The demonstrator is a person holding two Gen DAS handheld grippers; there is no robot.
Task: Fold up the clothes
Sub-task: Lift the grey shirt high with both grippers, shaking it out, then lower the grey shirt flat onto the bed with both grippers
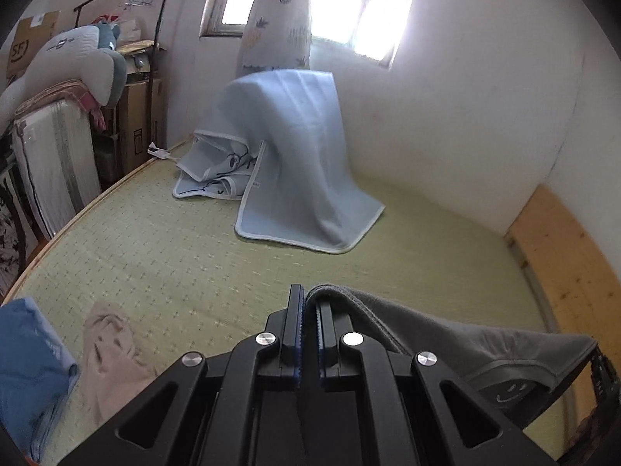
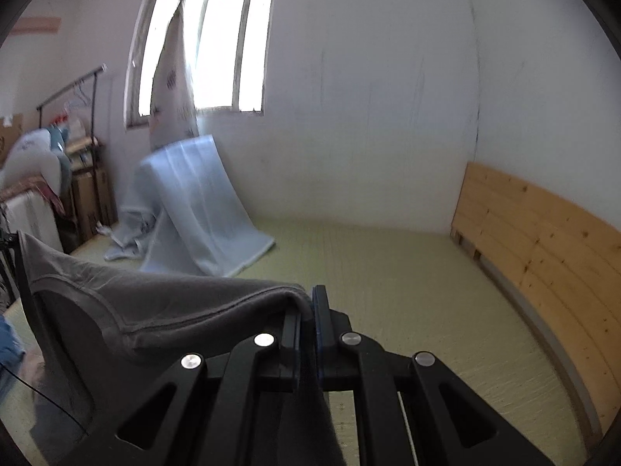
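- Blue cloth (image 1: 27,365) lies at 8 o'clock on the bed mat (image 1: 174,256), a beige garment (image 1: 112,353) just beside it.
- Left hand-held gripper (image 1: 308,303) is clenched on an edge of the grey garment (image 1: 446,334), which trails off toward 4 o'clock.
- Light-blue blanket (image 1: 295,147) is draped at 12 o'clock, under the window (image 1: 349,4).
- Right hand-held gripper (image 2: 308,303) grasps the same grey garment, spreading toward 9 o'clock.
- Wooden board (image 2: 543,233) stands at 3 o'clock.

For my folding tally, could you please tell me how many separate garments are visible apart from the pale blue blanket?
3: a grey garment held between both grippers, a crumpled beige garment on the green mat, and a blue garment left of it. Others may lie outside view.
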